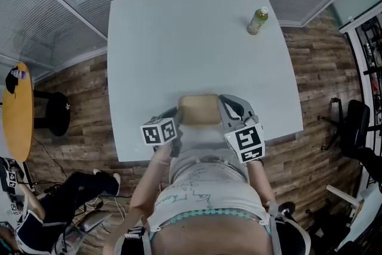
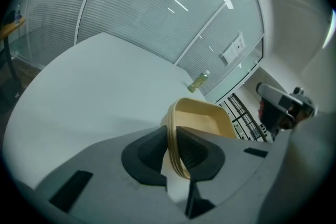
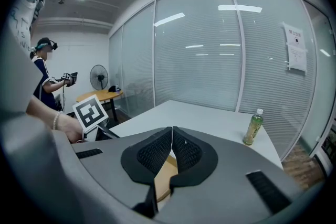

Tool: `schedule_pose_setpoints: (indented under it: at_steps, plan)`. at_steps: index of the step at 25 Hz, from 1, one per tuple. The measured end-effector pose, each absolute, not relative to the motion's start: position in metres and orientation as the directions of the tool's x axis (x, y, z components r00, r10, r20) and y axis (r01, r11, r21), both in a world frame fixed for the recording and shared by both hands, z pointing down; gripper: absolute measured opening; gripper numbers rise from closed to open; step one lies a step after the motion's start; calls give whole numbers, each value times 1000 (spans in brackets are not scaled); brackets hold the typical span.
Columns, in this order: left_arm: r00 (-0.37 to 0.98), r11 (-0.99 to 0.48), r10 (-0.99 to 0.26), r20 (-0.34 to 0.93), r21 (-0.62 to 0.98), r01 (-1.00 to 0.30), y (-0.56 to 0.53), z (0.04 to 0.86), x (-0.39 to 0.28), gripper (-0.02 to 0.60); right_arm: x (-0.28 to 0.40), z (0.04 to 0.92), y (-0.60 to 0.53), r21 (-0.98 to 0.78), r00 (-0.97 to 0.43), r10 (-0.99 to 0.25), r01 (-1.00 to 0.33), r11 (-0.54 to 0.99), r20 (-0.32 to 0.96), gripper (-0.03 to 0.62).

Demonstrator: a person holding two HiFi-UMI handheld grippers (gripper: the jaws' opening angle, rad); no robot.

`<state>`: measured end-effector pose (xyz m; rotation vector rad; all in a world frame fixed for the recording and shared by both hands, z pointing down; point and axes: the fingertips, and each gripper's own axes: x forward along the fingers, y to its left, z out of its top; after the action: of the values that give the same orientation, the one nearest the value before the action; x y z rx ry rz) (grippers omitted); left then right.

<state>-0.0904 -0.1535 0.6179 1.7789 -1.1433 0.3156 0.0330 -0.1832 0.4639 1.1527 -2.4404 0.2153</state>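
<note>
A shallow tan tray (image 1: 199, 109) is held just above the near edge of the white table (image 1: 191, 39), between my two grippers. My left gripper (image 1: 174, 116) is shut on the tray's left rim; in the left gripper view the rim (image 2: 176, 152) runs between the jaws and the tray's bowl (image 2: 202, 118) opens beyond. My right gripper (image 1: 225, 109) is shut on the right rim; in the right gripper view the pads meet at the top and the tan edge (image 3: 167, 178) shows below them. A green drink bottle (image 1: 258, 21) stands upright at the table's far right corner.
The bottle (image 2: 198, 82) (image 3: 254, 127) is the only other thing on the table. Glass walls with blinds run behind it. A round wooden table (image 1: 17, 110), a black stool (image 1: 57, 113) and another person (image 1: 54, 206) are to the left; an office chair (image 1: 352, 128) stands to the right.
</note>
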Motion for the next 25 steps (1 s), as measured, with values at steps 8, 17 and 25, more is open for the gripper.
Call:
schedule_pose_setpoints:
  at_steps: [8,17,25]
  plan:
    - [533,-133,-597,599,582,-802,-153,585,-99,38,33,463,-186,23,-557,-710,-780,626,431,2]
    - [502,-134,-672,545,577,-806,-152,548,-110,38,30,454,-183,-22,-575,-715,-785,619,397,2]
    - [491,-143,-693,527,567,-811,-155,535,-114,38,26,445,-184,-14,-592,-719,-775,631,365,2]
